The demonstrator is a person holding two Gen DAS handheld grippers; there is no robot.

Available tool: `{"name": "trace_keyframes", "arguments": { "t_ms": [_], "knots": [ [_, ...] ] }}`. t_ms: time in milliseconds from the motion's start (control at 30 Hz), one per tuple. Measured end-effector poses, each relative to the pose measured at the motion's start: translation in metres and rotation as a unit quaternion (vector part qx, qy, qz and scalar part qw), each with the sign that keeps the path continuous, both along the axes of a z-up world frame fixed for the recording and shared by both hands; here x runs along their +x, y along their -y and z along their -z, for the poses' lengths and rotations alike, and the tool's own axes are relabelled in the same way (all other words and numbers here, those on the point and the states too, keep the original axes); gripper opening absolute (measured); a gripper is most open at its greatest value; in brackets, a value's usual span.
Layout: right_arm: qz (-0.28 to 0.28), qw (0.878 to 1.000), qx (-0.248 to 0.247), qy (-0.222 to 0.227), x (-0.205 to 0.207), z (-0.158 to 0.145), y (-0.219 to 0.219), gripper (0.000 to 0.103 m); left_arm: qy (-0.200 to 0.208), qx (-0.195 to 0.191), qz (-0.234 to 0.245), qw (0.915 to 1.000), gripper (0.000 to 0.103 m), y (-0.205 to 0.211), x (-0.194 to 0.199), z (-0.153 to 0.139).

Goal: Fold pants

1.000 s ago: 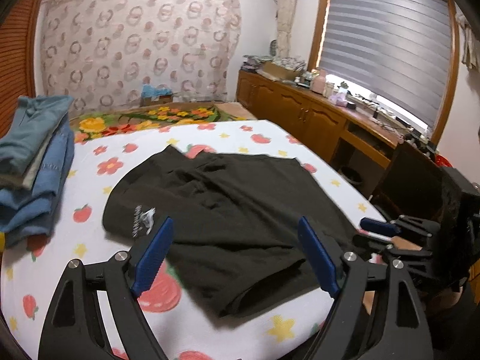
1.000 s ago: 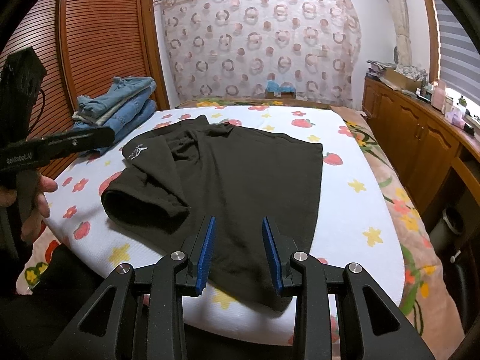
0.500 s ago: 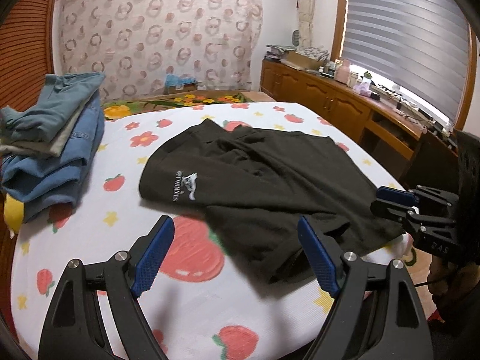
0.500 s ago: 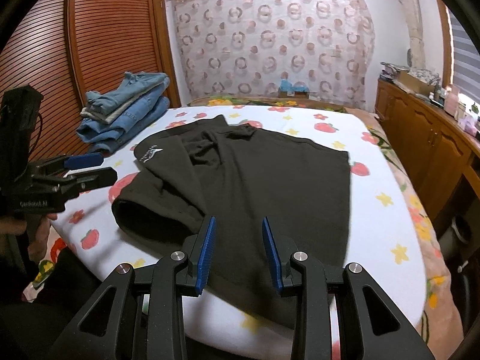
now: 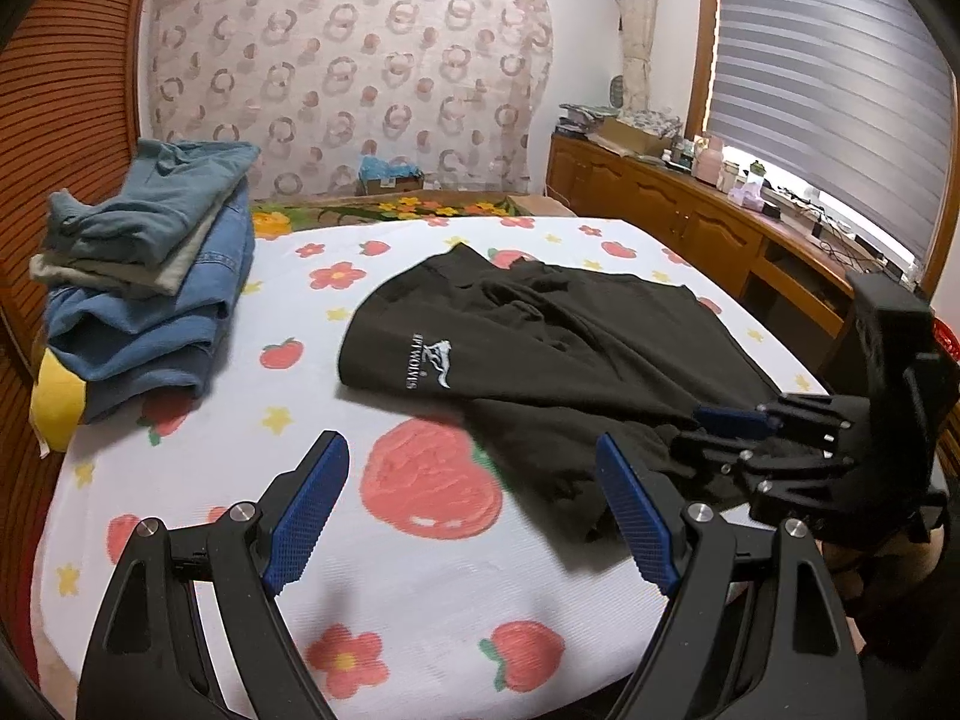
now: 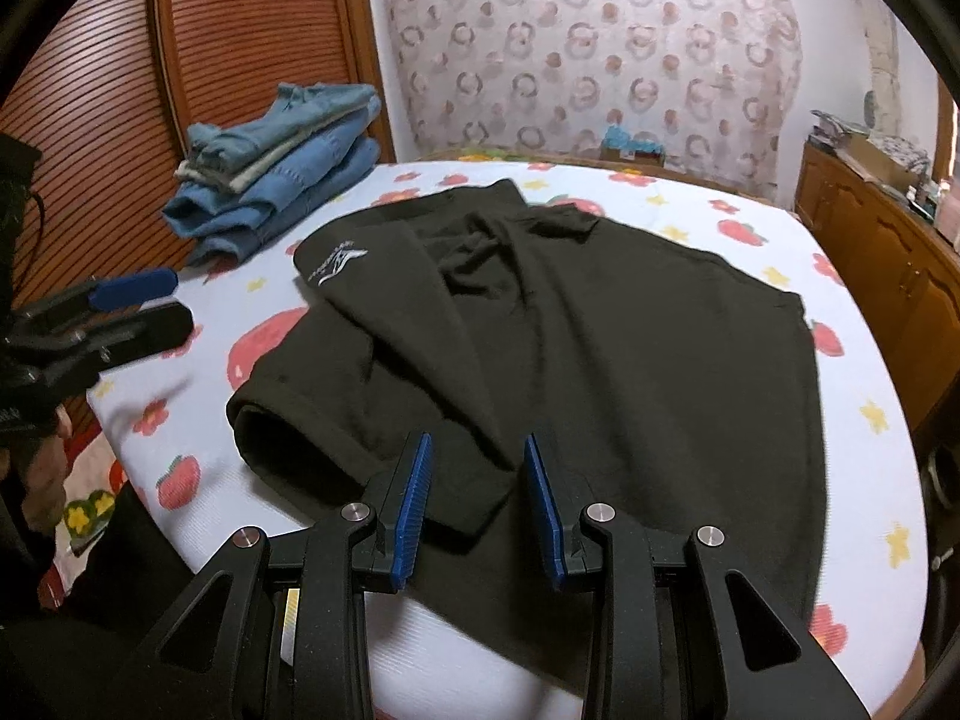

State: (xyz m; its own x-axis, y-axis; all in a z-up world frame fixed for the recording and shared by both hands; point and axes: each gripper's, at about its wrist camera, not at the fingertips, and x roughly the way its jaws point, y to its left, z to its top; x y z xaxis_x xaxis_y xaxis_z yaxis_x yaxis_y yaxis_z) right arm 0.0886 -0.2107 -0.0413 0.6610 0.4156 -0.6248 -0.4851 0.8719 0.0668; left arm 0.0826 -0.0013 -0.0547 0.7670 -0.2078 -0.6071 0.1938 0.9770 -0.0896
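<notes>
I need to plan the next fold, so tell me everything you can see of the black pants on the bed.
The black pants are soft, matte, knit-looking cloth with a small white logo and lettering near one edge. They lie spread but rumpled on the fruit-and-flower bedsheet, with creases through the middle and an open hem at the near-left corner. The right gripper is open over the near edge; whether it touches the cloth is unclear. The left gripper is open beside them, holding nothing.

I see a bed (image 5: 198, 480) spread with a white sheet printed with strawberries and flowers. On it lie black pants (image 5: 540, 348), loosely spread, and, well apart by the far corner, a stack of folded jeans (image 5: 150, 294).
</notes>
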Motion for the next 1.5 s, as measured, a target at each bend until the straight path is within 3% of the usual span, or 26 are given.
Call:
{"name": "trace_keyframes", "arguments": {
  "t_ms": [267,367,467,800,1267,1500],
  "knots": [
    [-0.006,1.0,-0.009,-0.009,0.008,0.004,-0.008,0.033,0.014,0.001,-0.009,0.9999,0.085,-0.005,-0.006,-0.006],
    [-0.017,1.0,-0.004,-0.012,0.008,0.003,-0.01,0.016,0.013,0.002,-0.01,0.9999,0.085,-0.006,-0.006,-0.006],
    [-0.023,1.0,-0.003,-0.006,0.004,0.001,-0.011,0.007,0.013,0.003,-0.009,0.9999,0.085,-0.006,-0.006,-0.007],
    [-0.014,0.998,0.039,0.044,-0.017,-0.025,0.015,0.005,0.005,0.001,-0.009,0.9999,0.085,-0.005,-0.004,0.001],
    [0.016,0.994,0.048,0.095,-0.057,-0.056,0.052,0.005,-0.008,0.013,0.03,0.9994,0.085,0.026,0.011,0.005],
    [0.036,0.993,0.045,0.102,-0.077,-0.053,0.062,0.005,-0.007,0.016,0.05,0.9986,0.085,0.044,0.016,-0.001]
  ]
}}
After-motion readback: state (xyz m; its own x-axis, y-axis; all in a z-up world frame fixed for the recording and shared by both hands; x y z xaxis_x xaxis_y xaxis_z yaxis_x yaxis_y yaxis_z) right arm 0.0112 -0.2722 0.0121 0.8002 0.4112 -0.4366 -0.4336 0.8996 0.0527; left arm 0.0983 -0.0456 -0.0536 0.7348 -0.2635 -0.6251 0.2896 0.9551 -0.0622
